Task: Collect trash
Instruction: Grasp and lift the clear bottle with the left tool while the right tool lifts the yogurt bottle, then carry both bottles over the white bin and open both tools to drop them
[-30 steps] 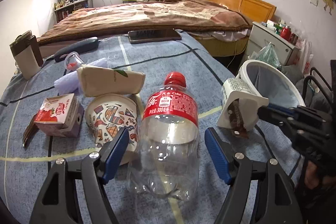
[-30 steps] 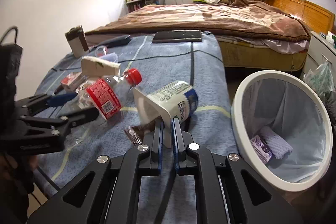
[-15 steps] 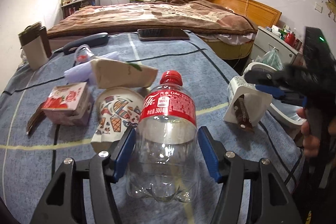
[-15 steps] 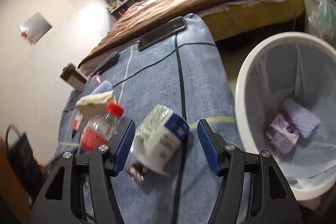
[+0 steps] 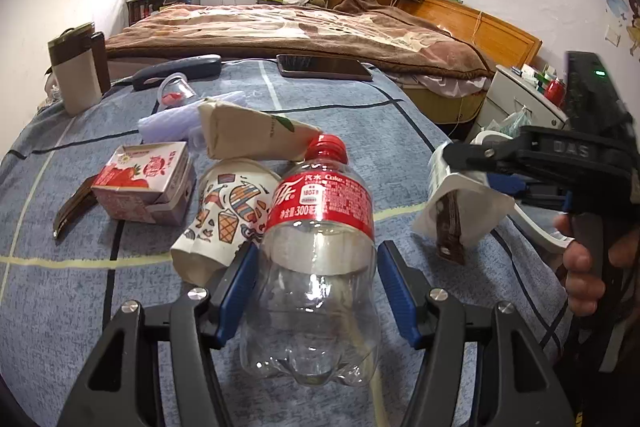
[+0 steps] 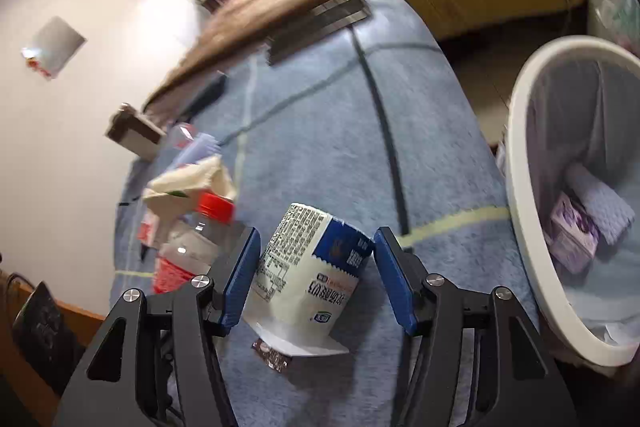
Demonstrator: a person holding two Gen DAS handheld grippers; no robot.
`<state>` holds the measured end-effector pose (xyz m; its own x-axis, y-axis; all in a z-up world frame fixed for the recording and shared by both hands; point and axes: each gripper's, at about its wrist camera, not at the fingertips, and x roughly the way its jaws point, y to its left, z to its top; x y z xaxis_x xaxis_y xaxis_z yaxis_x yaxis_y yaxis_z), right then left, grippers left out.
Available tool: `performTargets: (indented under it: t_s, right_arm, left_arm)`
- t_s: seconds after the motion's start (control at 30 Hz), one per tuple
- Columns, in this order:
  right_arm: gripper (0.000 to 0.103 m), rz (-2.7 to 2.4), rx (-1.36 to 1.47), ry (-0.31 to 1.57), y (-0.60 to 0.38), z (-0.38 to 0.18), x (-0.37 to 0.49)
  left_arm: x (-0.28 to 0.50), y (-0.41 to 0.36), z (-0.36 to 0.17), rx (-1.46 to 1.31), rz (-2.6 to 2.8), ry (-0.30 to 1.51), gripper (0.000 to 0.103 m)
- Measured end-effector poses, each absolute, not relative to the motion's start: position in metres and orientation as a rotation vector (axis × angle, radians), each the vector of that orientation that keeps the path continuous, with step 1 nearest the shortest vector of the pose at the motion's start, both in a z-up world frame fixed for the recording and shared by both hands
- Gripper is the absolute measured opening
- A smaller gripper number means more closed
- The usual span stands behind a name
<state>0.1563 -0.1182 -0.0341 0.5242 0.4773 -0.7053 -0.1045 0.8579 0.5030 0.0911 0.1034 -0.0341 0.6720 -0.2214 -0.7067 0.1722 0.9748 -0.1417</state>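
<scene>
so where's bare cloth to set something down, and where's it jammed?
Free: the blue cloth between the phone and the bottle, and the near-left corner in front of the strawberry carton. Crowded: carton, paper cup, bottle and yogurt cup in a row.

The right wrist view is smeared by motion: the dark flat slab [image 6: 320, 25] beyond the white yoghurt cup [image 6: 308, 267] shows as repeated streaks. The white round plastic bin [image 6: 532, 227] right of that cup is cut by the picture's edge. Print on the cup is too blurred to read.
</scene>
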Motion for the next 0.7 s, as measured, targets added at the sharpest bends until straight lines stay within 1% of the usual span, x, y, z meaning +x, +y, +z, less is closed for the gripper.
performTargets:
  t_s: [0.1,0.2,0.43,0.5,0.7]
  right_arm:
    - [0.059,0.366,0.310,0.816,-0.108,-0.014,0.138]
    - [0.059,0.333,0.107,0.685,-0.086,-0.001,0.117]
    - [0.059,0.313,-0.137,0.483,-0.065,0.004,0.087]
    - [0.059,0.312,-0.166,0.459,-0.071,0.007,0.082]
    - [0.059,0.255,-0.036,0.419,-0.098,0.021,0.082]
  left_arm:
    - [0.089,0.107,-0.033,-0.074,-0.208,0.797,0.064]
    - [0.087,0.108,-0.032,-0.077,-0.200,0.791,0.064]
    - [0.076,0.110,-0.026,-0.094,-0.188,0.742,0.064]
    - [0.075,0.111,-0.025,-0.099,-0.188,0.740,0.064]
    - [0.069,0.109,-0.019,-0.104,-0.197,0.709,0.064]
